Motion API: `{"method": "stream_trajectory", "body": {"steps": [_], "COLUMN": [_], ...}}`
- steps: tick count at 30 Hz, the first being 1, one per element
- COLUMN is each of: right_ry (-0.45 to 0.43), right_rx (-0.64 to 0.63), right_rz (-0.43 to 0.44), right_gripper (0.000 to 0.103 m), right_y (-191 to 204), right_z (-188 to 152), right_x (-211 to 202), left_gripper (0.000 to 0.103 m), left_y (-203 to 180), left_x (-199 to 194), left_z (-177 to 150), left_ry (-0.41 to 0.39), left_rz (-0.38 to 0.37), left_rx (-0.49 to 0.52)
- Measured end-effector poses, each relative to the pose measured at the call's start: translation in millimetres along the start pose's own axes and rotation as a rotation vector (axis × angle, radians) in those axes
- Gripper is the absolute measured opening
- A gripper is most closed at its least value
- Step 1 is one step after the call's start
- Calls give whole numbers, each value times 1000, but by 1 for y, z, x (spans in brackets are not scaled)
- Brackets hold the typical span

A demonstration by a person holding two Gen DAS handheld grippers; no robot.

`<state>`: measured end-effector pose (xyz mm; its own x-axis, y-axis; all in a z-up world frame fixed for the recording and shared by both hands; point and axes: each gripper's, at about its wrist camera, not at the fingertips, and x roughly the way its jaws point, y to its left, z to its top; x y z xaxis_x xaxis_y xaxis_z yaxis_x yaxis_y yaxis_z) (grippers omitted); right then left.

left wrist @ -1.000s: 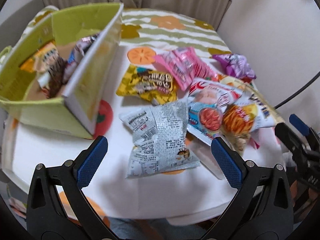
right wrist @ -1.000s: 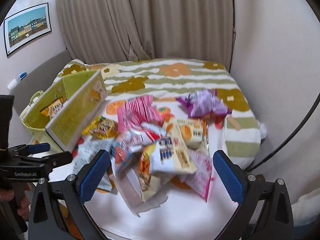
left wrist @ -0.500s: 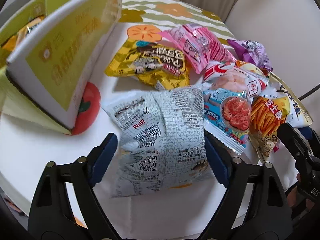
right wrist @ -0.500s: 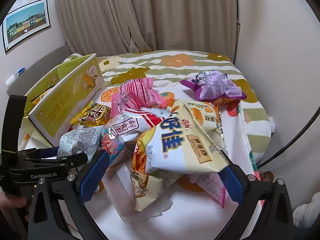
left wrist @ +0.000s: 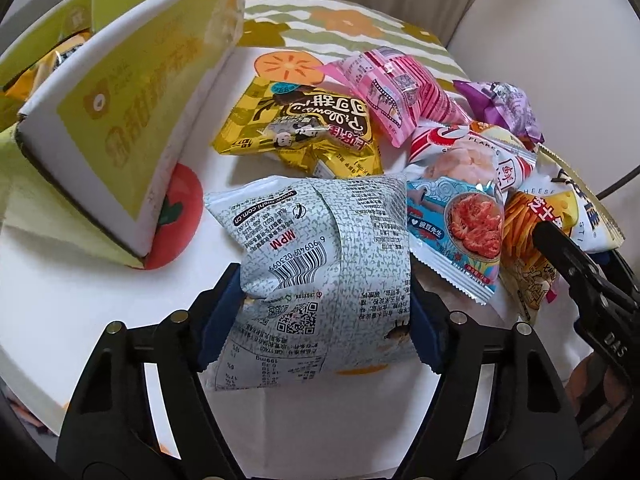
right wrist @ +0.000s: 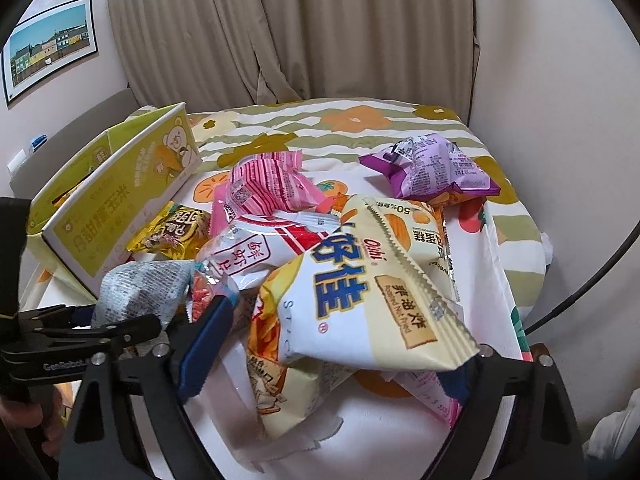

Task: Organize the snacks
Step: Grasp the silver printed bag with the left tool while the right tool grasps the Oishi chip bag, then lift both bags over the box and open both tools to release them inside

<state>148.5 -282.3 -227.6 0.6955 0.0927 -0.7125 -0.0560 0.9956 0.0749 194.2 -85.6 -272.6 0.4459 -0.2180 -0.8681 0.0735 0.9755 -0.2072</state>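
My left gripper (left wrist: 326,320) has its blue pads pressed against both sides of a silver-grey snack bag (left wrist: 320,264) lying on the white cloth; the same bag shows in the right wrist view (right wrist: 140,292). My right gripper (right wrist: 328,352) straddles a white and yellow Oishi stick bag (right wrist: 352,300); its left pad (right wrist: 204,344) stands clear of the bag and its right pad is hidden under the bag's corner. A yellow-green box (left wrist: 120,92) with snacks inside stands at the left.
Loose bags lie in a heap: gold (left wrist: 304,132), pink (left wrist: 396,92), purple (left wrist: 508,108), red-white shrimp (left wrist: 472,156), blue (left wrist: 452,232). The box wall (right wrist: 120,196) stands close on the left. The table's round front edge and a wall at the right bound the space.
My left gripper has moved forward and closed its pads onto the silver-grey bag. My right gripper has moved in around the Oishi bag and narrowed.
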Motion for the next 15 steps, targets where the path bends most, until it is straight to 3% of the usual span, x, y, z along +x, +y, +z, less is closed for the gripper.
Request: {"method": "stream_trajectory", "body": {"steps": [2, 4, 9, 15], "right_ry": [-3, -3, -2, -3], "right_rx": [-10, -29, -27, 7], "right_rz": [-7, -11, -16, -22], "right_gripper": [80, 68, 59, 56], "right_y": [1, 4, 4, 3], "right_z": [1, 0, -1, 1], "right_x": [1, 2, 2, -6], "left_gripper": [69, 67, 65, 64], "left_y": [2, 3, 7, 8], "left_x": [-2, -3, -6, -21], "left_z": [0, 0, 2, 5], "left_ry": [-3, -6, -17, -25], "left_rz": [1, 2, 5, -4], "left_rx": [-1, -1, -5, 4]}}
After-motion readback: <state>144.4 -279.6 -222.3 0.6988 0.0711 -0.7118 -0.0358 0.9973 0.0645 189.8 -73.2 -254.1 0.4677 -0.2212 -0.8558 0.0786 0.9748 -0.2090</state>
